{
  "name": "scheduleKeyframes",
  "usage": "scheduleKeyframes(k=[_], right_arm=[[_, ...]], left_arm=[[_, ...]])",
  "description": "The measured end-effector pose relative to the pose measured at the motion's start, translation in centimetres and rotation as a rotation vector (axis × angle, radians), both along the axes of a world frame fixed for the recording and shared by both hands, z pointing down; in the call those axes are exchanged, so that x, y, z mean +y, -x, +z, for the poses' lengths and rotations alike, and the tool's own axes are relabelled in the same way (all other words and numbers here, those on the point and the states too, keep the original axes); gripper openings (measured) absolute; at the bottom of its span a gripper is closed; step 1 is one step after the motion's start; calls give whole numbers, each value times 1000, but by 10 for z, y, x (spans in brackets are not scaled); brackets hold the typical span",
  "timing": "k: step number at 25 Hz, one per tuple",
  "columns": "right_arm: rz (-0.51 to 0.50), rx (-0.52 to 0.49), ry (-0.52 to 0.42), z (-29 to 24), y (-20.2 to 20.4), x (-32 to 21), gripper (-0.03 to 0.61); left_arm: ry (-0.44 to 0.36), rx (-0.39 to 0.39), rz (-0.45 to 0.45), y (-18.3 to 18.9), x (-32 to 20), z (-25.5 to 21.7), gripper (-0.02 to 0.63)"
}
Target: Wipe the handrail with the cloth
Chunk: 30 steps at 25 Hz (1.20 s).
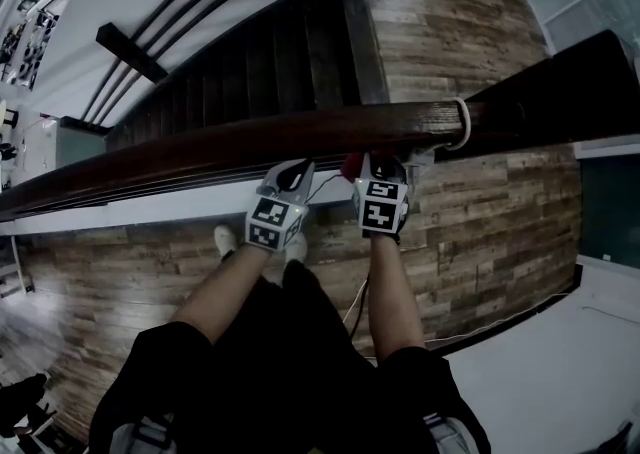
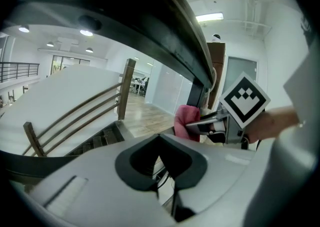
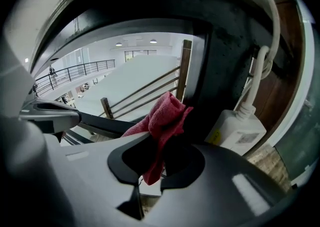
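Observation:
The dark wooden handrail (image 1: pixel 250 142) runs across the head view, just beyond both grippers. My right gripper (image 1: pixel 372 164) is shut on a red cloth (image 1: pixel 350 166) right below the rail's near side. In the right gripper view the cloth (image 3: pixel 162 118) bunches up out of the jaws, under the rail's dark underside (image 3: pixel 150 6). My left gripper (image 1: pixel 293 174) sits close beside it on the left, shut with nothing in it. In the left gripper view the rail (image 2: pixel 165 36) arches overhead, and the cloth (image 2: pixel 186 118) shows at the right.
A dark staircase (image 1: pixel 270 52) drops away beyond the rail. A white cable (image 1: pixel 462 124) loops round the rail at the right, and a white box (image 3: pixel 235 131) with a cable hangs there. Wood-plank floor (image 1: pixel 480 232) lies below. The person's legs and white shoes (image 1: pixel 225 239) stand under the grippers.

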State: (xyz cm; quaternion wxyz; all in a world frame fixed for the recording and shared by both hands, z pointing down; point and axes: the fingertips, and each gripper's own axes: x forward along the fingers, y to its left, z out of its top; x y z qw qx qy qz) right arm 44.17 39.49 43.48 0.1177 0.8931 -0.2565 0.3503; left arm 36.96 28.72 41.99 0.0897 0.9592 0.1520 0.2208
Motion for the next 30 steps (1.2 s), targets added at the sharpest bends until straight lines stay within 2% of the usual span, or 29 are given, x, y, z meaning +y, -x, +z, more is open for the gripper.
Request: scheduleKeyframes(k=[5,8,10,14,19,23,25,27,30], right_arm=[[-38,57,41,-7,12,8,41],[-73,63,2,-12,32,2,41],[-138,68,-48,-16,51,-17,41],[-352,103,-130,-33,94,-77,41],[-583,130,-209,-50,132,-142,41],[-746,142,-300,-72,174,-193,41],[-861,148,-344,-82,198,-228,41],[-981,157,-379,-90,222,-263,41],[-1089,159,-421,-103,256,-300,41]], left_arm=[[19,12,-38,6,-10,0,-2],[32,10,-104,16,-29,4,-2],[45,8,-149,25,-42,5,-2],[49,42,-230,48,-74,-1,-2],[15,77,-429,90,-133,-14,-2],[-37,133,-579,146,-186,-49,-2],[-41,151,-715,186,-223,-64,-2],[-12,171,-870,224,-257,-74,-2],[-20,217,-1008,270,-291,-86,-2]])
